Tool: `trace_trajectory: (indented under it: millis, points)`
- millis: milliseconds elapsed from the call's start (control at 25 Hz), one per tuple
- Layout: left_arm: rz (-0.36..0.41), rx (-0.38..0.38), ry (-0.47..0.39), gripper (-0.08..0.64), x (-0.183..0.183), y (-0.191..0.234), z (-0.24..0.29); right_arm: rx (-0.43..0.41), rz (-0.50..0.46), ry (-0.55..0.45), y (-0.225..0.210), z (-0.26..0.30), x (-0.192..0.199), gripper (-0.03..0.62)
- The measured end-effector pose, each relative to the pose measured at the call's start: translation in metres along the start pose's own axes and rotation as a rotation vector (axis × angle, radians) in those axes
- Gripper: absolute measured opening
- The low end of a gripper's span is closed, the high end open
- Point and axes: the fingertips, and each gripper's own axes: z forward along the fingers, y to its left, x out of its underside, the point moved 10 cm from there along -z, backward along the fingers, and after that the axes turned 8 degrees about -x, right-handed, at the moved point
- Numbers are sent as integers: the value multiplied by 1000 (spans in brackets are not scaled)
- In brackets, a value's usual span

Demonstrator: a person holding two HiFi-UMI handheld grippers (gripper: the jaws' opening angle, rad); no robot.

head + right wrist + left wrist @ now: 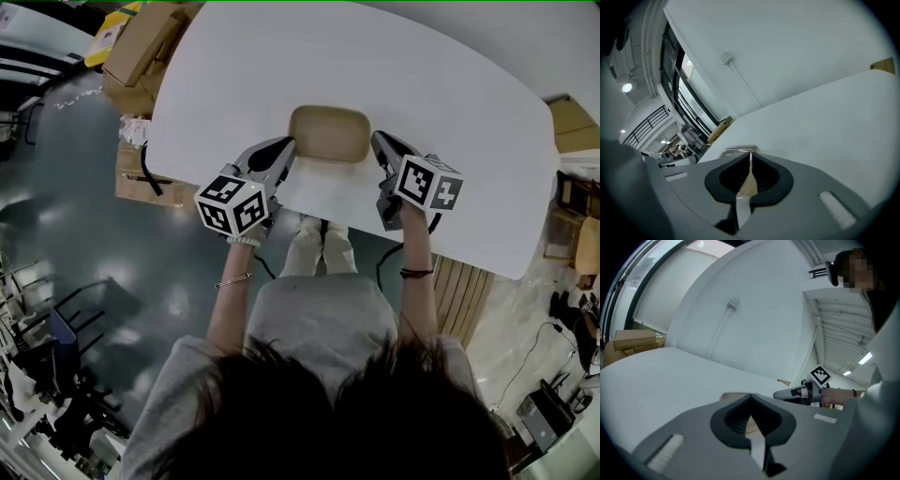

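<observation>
**Both grippers clamped on the ends of the tan tray**

From the head view I see a shallow tan tray [330, 134] with rounded corners near the front edge of the white table [441, 84], straight ahead of me. The left gripper [284, 148] meets the tray's left end and the right gripper [379, 142] its right end, so the tray sits between the two, each marker cube trailing back toward my hands.

In the left gripper view, the left gripper [750, 404] has its jaws drawn together with a thin tan sliver of the tray's rim [733, 395] pinched between them. The right gripper [787, 393] shows across the tray from there.

In the right gripper view it reads the same: the right gripper [750, 161] is closed on the tray's thin edge [739, 151], which runs as a pale strip down the line where the jaws meet.

I can't tell whether the tray rests on the table or hangs just clear of it.

Cardboard boxes [141, 52] are stacked beyond the table's far-left corner, well apart from the tray.
</observation>
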Motion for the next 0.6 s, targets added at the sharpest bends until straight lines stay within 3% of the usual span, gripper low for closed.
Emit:
trace_trajectory:
  millis: [280, 600]
  points:
    - [-12, -1, 11, -5, 5, 2, 1, 46, 51, 17, -4, 7, 7, 96]
    - [-19, -1, 17, -6, 7, 6, 3, 81, 81, 30, -8, 15, 12, 109]
